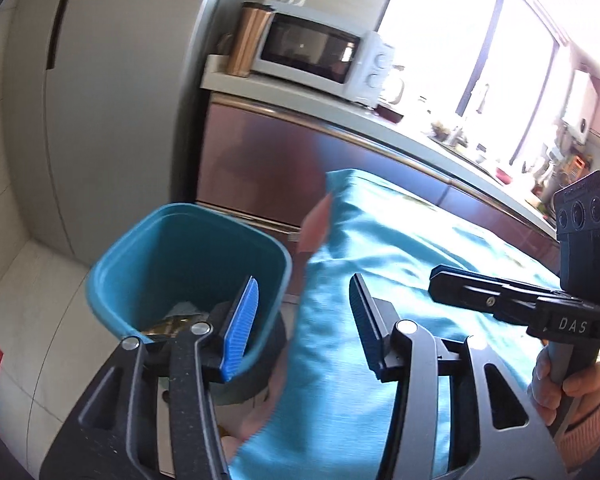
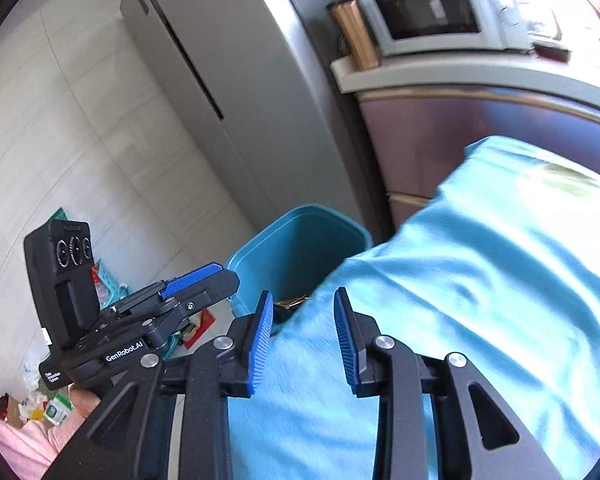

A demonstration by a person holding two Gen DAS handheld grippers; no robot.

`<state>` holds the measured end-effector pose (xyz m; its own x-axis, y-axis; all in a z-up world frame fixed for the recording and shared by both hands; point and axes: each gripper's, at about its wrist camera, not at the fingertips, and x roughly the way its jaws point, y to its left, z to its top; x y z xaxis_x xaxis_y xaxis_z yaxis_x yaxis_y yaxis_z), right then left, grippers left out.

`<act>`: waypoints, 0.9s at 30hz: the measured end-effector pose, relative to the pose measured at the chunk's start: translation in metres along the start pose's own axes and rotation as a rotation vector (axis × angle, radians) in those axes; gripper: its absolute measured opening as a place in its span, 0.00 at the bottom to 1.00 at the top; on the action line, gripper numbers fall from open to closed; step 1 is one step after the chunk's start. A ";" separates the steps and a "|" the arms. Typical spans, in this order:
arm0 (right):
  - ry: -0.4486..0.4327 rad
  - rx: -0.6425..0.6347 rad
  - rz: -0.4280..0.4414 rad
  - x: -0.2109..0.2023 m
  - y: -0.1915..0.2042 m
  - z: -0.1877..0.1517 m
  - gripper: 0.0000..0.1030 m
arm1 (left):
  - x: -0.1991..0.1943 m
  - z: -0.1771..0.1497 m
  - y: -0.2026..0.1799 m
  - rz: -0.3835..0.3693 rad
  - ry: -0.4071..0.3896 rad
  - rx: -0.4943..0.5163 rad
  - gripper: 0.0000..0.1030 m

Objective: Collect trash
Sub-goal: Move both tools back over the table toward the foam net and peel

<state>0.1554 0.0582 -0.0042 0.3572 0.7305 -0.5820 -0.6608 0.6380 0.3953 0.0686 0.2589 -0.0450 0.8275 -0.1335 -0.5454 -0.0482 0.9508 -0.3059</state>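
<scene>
both the left tongs (image 1: 304, 320) and right tongs (image 2: 304, 340) stand part open and empty, trash lies in the blue bin (image 1: 188, 264) beside the tabletop (image 1: 400, 264), and a careless swing could tip it

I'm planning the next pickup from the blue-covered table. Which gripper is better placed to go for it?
Probably the right gripper: its open, empty jaws sit over the blue cloth. The left gripper, also open and empty, straddles the bin rim and the cloth's edge. No next trash piece is clearly visible.

grippers (image 2: 302, 336): black frames, blue ribbed pads, silver pivot screws | sleeve (image 1: 596, 416): pink knit
</scene>
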 end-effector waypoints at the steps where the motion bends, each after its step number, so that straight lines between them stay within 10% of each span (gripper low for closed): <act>1: -0.019 0.004 -0.008 -0.010 -0.003 -0.003 0.29 | -0.001 -0.001 -0.007 -0.017 0.002 0.008 0.46; 27: -0.286 0.345 -0.393 -0.228 -0.156 -0.110 0.32 | 0.048 -0.069 -0.245 -0.435 0.242 0.336 0.48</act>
<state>0.1041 -0.2347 -0.0115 0.7269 0.4298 -0.5356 -0.2079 0.8811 0.4249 0.0816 -0.0001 -0.0502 0.5787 -0.5522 -0.6002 0.4784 0.8258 -0.2986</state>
